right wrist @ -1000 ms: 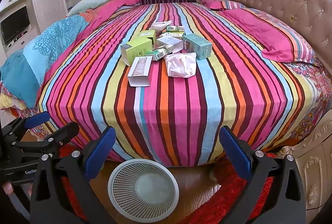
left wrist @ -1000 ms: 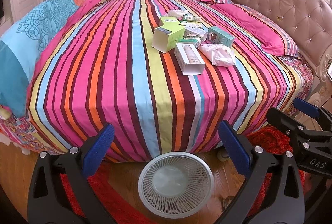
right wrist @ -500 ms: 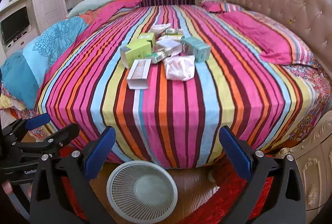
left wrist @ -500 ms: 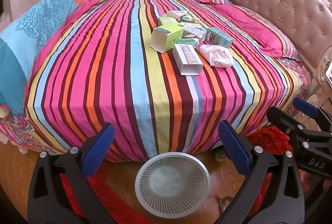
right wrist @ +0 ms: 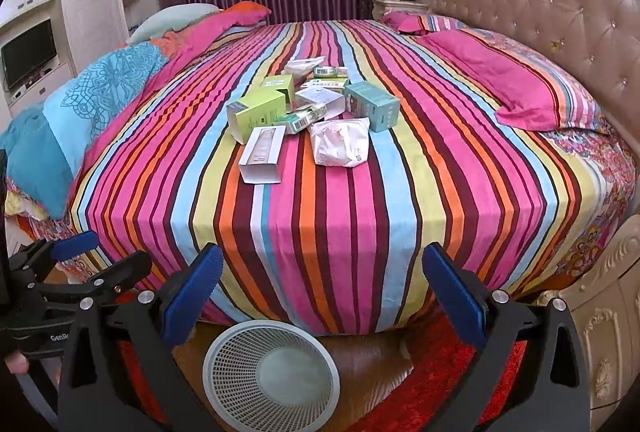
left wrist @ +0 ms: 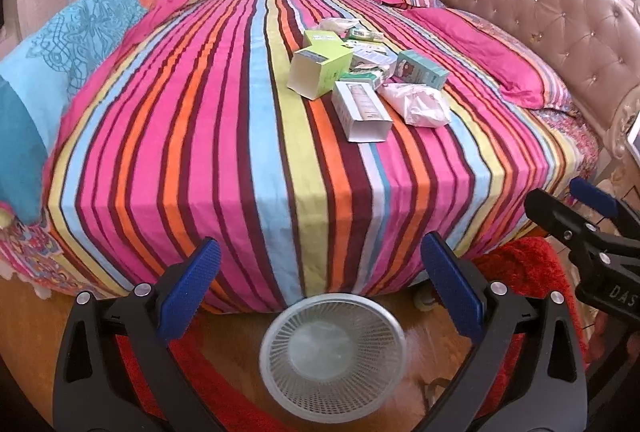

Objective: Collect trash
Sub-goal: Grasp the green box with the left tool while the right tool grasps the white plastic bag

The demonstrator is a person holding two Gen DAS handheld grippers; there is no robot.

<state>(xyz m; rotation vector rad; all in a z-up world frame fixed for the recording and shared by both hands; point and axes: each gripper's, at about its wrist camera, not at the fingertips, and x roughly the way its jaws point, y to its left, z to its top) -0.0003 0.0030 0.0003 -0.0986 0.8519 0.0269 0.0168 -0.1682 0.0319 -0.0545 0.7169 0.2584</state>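
both tongs are spread wide and hold nothing: the left tongs and the right tongs hang side by side at the foot of the bed, well short of the litter. on the floor just below them, against the bed's edge, stands a white mesh bin that looks empty.

this reads as the opening step, the reach toward the first piece. the next move calls for going forward over the striped cover to the nearest items, then carrying each back down to the bin.

the trash sits in one loose cluster mid-bed: a white open-ended carton nearest, a crumpled white wrapper beside it, a green box and a teal box behind, smaller packets overlapping further back. all look light and easily crushed.
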